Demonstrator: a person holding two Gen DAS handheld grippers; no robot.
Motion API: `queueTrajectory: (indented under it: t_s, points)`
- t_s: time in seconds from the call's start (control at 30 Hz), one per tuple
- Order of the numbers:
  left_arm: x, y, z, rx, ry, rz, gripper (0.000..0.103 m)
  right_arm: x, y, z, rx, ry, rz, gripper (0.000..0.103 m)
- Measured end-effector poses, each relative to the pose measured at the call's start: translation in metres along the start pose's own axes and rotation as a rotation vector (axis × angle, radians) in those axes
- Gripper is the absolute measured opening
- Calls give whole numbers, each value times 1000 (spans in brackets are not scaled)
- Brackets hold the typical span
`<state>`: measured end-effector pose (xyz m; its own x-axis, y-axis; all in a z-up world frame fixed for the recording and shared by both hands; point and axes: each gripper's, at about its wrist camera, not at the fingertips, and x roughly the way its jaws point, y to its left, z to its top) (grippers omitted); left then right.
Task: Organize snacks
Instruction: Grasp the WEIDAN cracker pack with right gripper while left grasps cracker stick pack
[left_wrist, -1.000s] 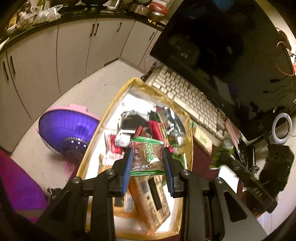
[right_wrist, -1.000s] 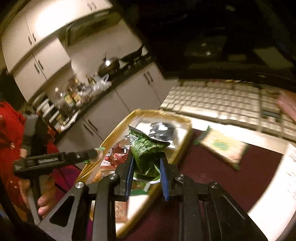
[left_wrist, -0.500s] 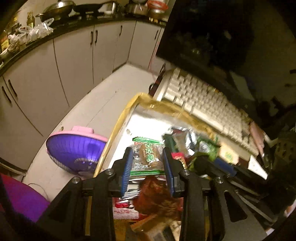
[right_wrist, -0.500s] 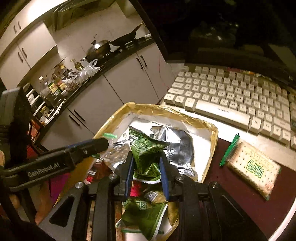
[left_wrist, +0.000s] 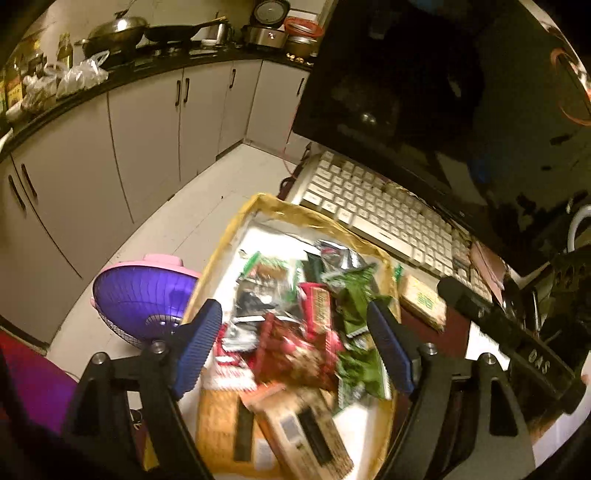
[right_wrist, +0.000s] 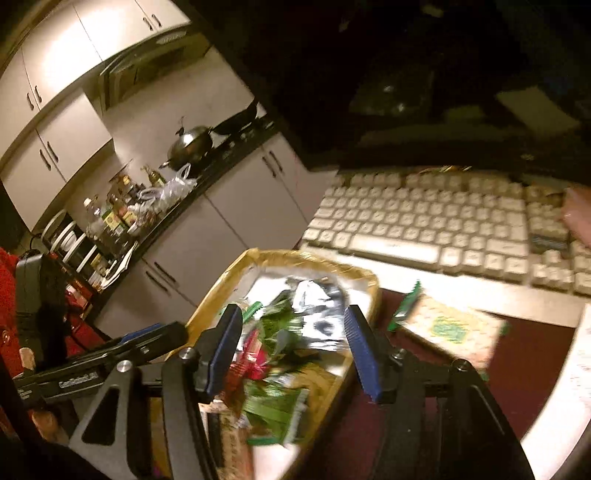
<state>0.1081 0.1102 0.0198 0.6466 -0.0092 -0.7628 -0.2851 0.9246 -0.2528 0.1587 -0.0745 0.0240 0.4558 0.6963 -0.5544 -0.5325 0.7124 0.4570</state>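
Both claws have just sprung wide, and the packets they pinched a second ago, a brown-and-green one on the left and a crumpled green one on the right, are out of their pads and lie in the heap below. Left claw (left_wrist: 295, 345) hangs open over the gold-rimmed tray (left_wrist: 236, 229), nothing between its blue pads (left_wrist: 197, 345). Right claw (right_wrist: 291, 349) is likewise open and empty above the same tray (right_wrist: 225, 280), with the left tool's black body reaching in beside it from the tray's outer side. Snack packets (left_wrist: 295, 325) are piled loosely in the tray: red wrappers in the middle, green ones (right_wrist: 273, 408) toward the side nearer the keyboard, a silver foil bag (right_wrist: 317, 314) at the far end and brown boxes at the near end. One cracker pack (right_wrist: 450, 328) lies alone on the dark red table (right_wrist: 524, 354), just beside the tray and short of the pale keyboard (right_wrist: 424, 225). Beyond the keyboard stands a dark monitor (left_wrist: 424, 92). Off the table's edge, a purple fan (left_wrist: 144, 295) sits on the floor before white kitchen cabinets (left_wrist: 147, 122).
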Motion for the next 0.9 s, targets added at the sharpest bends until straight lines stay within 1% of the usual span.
queueTrajectory:
  t_s: [0.13, 0.27, 0.3, 0.4, 0.47, 0.5, 0.57, 0.63, 0.7, 0.9]
  points:
    - [-10, -25, -13, 75, -34, 19, 81, -10, -28, -3, 20, 4, -63, 57]
    - [-16, -38, -22, 90, -57, 10, 82, -23, -52, -9, -21, 1, -222, 57]
    - [-15, -40, -24, 99, -52, 12, 82, -24, -60, -10, -20, 11, -232, 57]
    - [-8, -49, -28, 142, -33, 54, 82, -21, -81, -9, 8, 43, -247, 57]
    - [-6, -48, -30, 139, -31, 56, 82, -15, -90, -11, 11, 49, -305, 57]
    - [-6, -48, -31, 130, -28, 52, 82, -13, -93, -12, 11, 51, -315, 57]
    - [-4, -45, -32, 110, -16, 36, 82, -6, -98, -14, 24, 68, -306, 57]
    - [-4, -45, -34, 110, -10, 41, 82, -2, -99, -15, 30, 78, -294, 57]
    - [-5, -45, -35, 106, -14, 45, 82, 2, -97, -15, 21, 90, -277, 57]
    - [-10, -41, -40, 85, -26, 10, 82, 12, -97, -17, -4, 137, -235, 57]
